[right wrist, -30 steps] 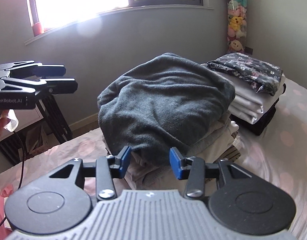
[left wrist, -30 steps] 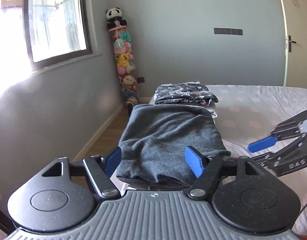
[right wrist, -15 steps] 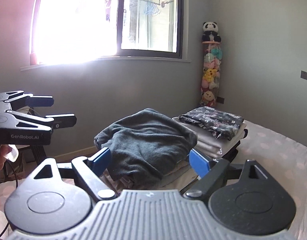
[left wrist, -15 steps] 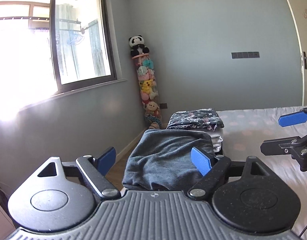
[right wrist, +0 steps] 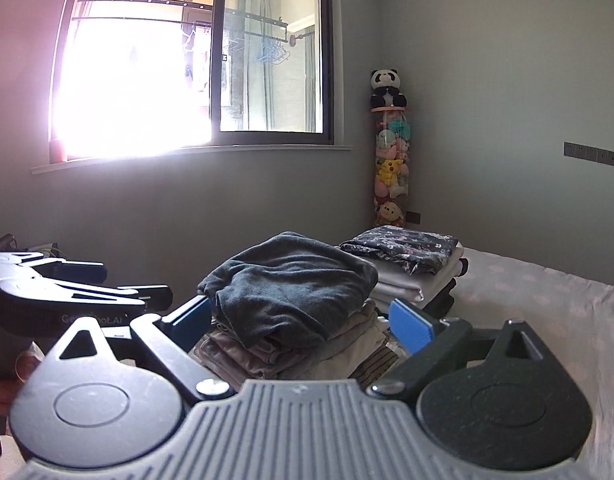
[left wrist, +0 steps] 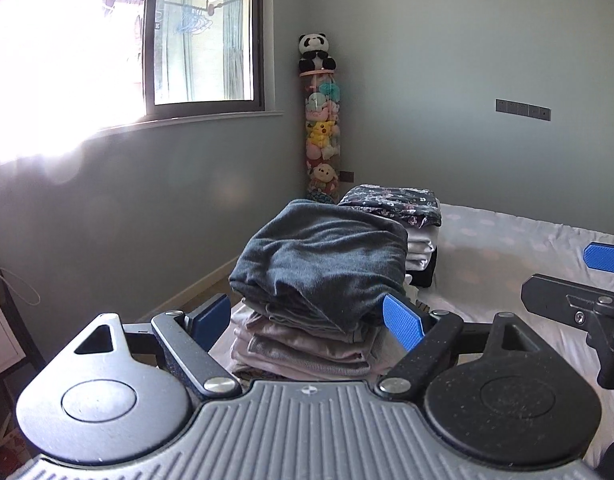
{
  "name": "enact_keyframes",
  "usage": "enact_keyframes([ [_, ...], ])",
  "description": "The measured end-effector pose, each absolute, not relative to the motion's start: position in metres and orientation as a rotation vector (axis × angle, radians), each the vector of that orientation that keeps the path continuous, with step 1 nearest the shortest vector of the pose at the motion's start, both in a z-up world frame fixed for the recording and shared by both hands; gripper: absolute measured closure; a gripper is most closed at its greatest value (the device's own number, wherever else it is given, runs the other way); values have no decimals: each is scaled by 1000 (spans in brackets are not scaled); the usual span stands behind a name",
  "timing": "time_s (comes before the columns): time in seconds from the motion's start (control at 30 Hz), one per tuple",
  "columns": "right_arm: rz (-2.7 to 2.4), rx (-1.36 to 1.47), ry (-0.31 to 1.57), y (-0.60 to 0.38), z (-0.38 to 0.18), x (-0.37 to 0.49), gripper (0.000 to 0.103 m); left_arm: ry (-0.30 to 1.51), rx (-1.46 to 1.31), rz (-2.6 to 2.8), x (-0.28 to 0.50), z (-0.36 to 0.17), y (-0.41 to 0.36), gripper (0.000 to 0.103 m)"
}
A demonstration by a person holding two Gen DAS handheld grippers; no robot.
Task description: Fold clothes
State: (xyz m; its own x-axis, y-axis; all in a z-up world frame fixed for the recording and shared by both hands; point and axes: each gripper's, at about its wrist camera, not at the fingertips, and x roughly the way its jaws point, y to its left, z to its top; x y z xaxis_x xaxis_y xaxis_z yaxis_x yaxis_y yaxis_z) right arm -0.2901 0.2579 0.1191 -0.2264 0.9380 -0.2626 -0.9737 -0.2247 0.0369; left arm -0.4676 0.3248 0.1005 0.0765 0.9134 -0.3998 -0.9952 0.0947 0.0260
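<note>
Backed off from the stack, both tools empty.
Left gripper (left wrist: 307,318) and right gripper (right wrist: 301,320) now spread wide, withdrawn; dark grey garment (left wrist: 323,264) lying folded atop pile at 12 o'clock.

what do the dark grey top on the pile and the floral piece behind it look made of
Dark grey top: looks like soft matte knit, maybe jersey or fleece, with a heathered surface and rounded, slumping folds. Floral piece: looks like thinner printed woven fabric, possibly cotton, lying flatter with crisper edges. The fibre can't be confirmed.

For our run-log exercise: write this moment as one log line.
left gripper: open, empty | right gripper: open, empty | dark grey garment: folded, tops near stack
</note>
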Motion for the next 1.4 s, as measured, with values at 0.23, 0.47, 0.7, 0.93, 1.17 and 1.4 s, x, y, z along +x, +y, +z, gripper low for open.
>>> enact_keyframes([
  [0.23,1718,-180,268,225,95,-286,3,377,-322,1510,-459,74,293,4],
  [0.47,1684,-175,349,209,71,-281,3,418,-383,1519,-453,48,275,4],
  [0.7,1671,-215,337,199,59,-284,3,437,-376,1502,-446,39,269,4],
  [0.93,1668,-268,317,198,49,-289,3,458,-363,1494,-444,34,266,4],
  [1.17,1666,-296,319,199,41,-292,3,473,-348,1490,-442,31,267,4],
  [1.4,1666,-305,320,197,39,-292,3,481,-344,1480,-440,30,266,4],
])
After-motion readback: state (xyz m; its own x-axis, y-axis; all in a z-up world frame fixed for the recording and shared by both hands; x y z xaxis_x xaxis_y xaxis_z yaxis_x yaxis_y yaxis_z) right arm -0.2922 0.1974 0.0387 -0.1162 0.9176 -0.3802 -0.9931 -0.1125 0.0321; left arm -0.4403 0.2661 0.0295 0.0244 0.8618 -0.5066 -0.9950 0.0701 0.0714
